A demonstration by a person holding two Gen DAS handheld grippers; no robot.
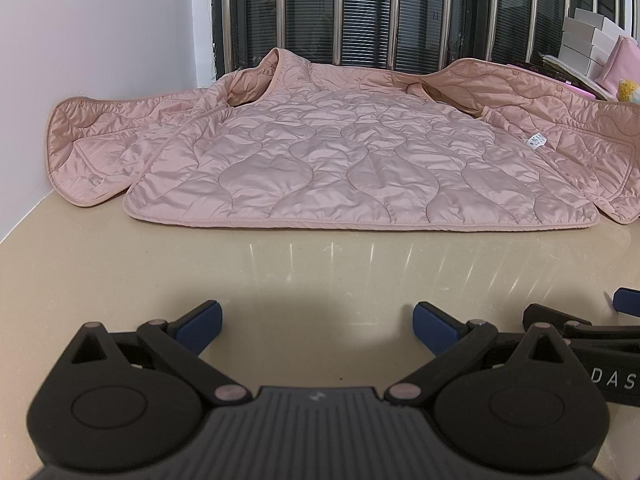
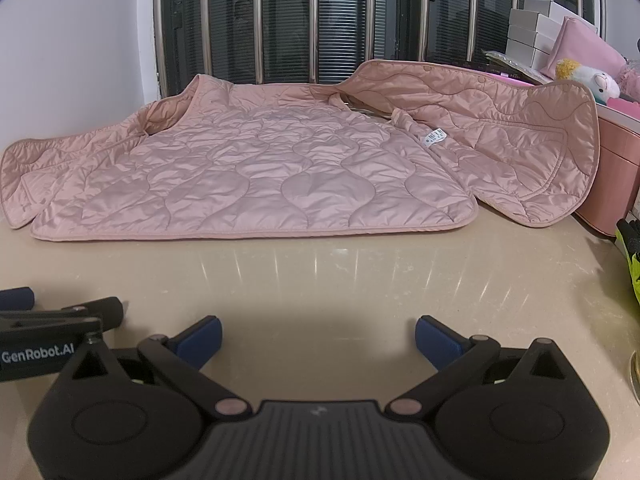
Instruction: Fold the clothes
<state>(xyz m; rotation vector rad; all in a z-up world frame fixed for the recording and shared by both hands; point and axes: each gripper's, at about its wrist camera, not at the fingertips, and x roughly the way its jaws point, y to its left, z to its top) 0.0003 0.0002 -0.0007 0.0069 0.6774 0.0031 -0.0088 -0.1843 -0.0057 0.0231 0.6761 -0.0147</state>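
While both of my tools sit low at the bottom of their frames, the folding has not begun, as far as I can judge: the pale pink quilted padded jacket (image 1: 344, 160) lies spread open, lining up, across the middle of each view on the glossy beige stone surface (image 1: 304, 272), well apart from me. My left gripper (image 1: 316, 322) has its blue-padded fingers (image 1: 202, 322) wide apart and holds nothing; my right gripper (image 2: 318, 338) is just the same, spread and empty, and the two rest side by side near the front edge.

I take this to be the start of the first fold. The front panels are flung outward, one toward the left of the frame against the white wall (image 1: 100, 40), the other (image 2: 508, 140) toward the right. The next move, I judge, calls for reaching forward to a panel's bound edge, pinching it and bringing it in over the back; the slick, puffy fabric may slip from a shallow pinch.

Much is uncertain. The collar is bunched at the top of the garment, and I cannot tell where the sleeves lie. The right panel's far edge leans against a pink box (image 2: 616, 168), so what lies beneath it is hidden. The small white care label (image 2: 434, 136) is too small to read.
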